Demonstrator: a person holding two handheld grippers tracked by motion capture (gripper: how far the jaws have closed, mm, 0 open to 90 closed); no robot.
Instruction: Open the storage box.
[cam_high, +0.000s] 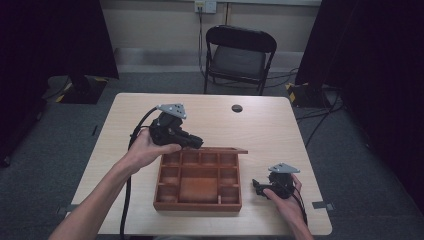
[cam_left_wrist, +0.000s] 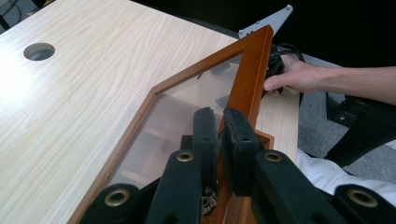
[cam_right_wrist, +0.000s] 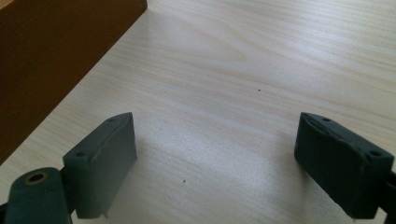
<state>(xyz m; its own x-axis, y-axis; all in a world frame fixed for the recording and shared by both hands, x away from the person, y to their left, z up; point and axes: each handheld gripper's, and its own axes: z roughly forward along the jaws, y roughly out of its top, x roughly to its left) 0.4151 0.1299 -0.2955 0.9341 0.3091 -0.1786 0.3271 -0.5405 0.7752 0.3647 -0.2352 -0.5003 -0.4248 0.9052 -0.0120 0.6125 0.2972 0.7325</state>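
Wooden box (cam_high: 198, 183) sits on the tabletop (cam_high: 260, 125) near the person's edge, slightly left of centre, split into small compartments around a bigger middle one; what's inside the compartments is too small to tell. Its glass-paned lid (cam_left_wrist: 187, 107) is raised, hinged at the far side, seen edge-on in the high view as a thin wooden strip above the box's far wall. Left gripper (cam_high: 192, 141) is clenched on the lid's wooden frame, pads pressed on either side of the frame rail in the left gripper view, the clear pane stretching off to the left of the jaws with the compartments dimly visible through it. Left hand (cam_high: 147, 149) holds that gripper just past the box's far-left corner, cable trailing down beside the forearm. Right gripper (cam_high: 258, 187) rests low on the tabletop just beside the box's right wall, jaws spread wide and nothing between them, bare wood grain under them in the right gripper view, box side at upper left, apart from the pads. Right hand (cam_high: 286, 196) sits near the front-right corner of the tabletop. Other stuff: round cable hole (cam_high: 237, 108) in the tabletop toward the far edge, well apart from the box; black folding chair (cam_high: 239, 57) behind the table; cables on the grey floor (cam_high: 345, 145) at right; dark curtains both sides. Nothing on the tabletop between the grippers and the box.
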